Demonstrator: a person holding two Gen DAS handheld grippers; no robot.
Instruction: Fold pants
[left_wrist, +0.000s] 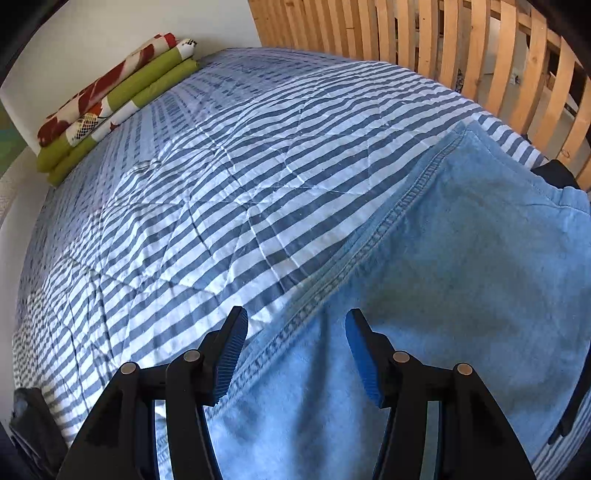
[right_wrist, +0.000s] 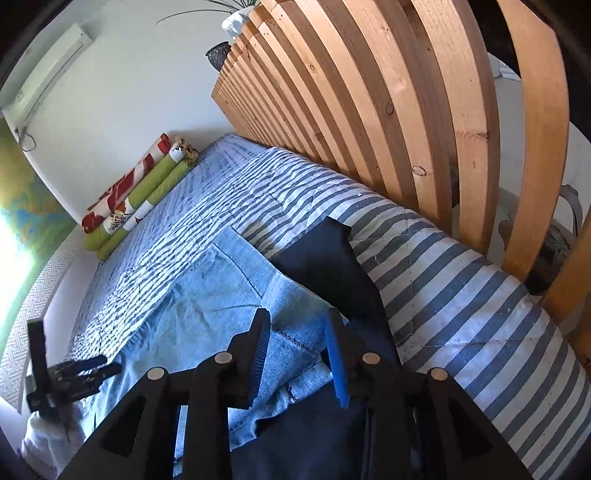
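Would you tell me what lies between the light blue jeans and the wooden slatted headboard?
In the right wrist view, a dark navy garment and striped quilt lie between the jeans and the headboard.

A home bedroom — striped quilt on a bed, slatted wooden headboard, rolled bedding.

Here's the bed, covered edge to edge in a blue-and-white striped quilt, creased and stitched in diamonds. Spread flat across the near part of it lie the light blue jeans, seam running along their left edge. A dark navy garment sits on the quilt beside the jeans, towards the wooden slatted headboard, its near part under the denim's edge. Away at the far corner, against the white wall, rests a stack of folded green and red-flowered bedding.
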